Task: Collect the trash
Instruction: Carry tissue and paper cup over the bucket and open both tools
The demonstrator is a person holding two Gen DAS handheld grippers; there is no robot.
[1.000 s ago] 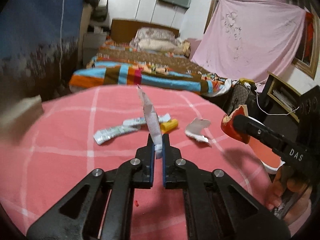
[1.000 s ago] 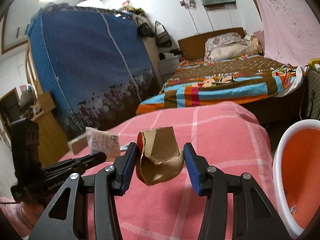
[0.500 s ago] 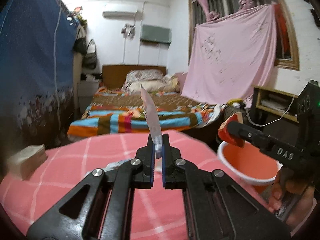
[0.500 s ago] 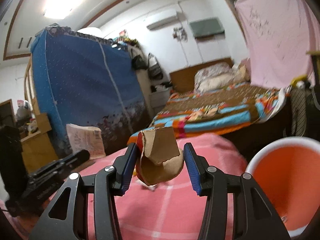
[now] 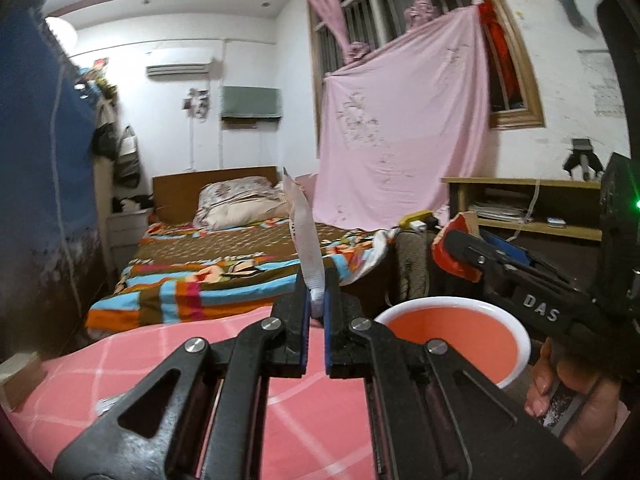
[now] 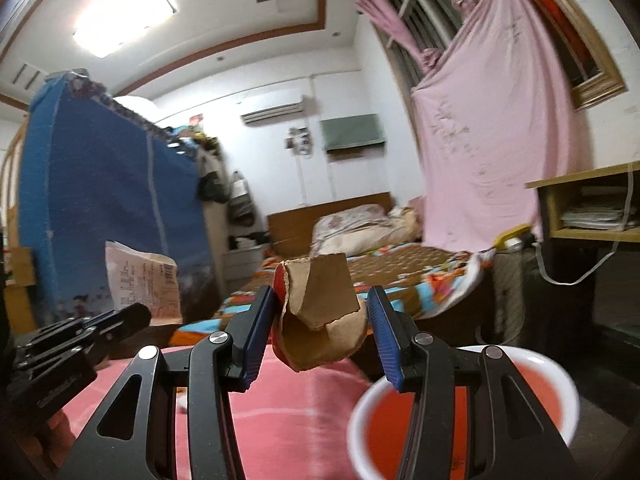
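Both grippers have swung off the pink cloth (image 5: 140,364) toward the orange bin (image 5: 452,330), so we carry on until the left gripper (image 5: 316,312), clamped on its wrapper (image 5: 306,248), and the right gripper (image 6: 320,320), squeezing torn cardboard (image 6: 320,308), hang above it before releasing.

Pretty clearly somebody's bedroom at home. There's a bed (image 5: 224,268) with a wooden headboard, pillows and a loud striped blanket, a wall air conditioner (image 5: 179,70) above it, a pink sheet (image 5: 404,136) hung over the barred window, bags (image 5: 126,156) hanging by a blue fabric wardrobe (image 6: 108,200), and a shelf (image 5: 524,208) with papers.
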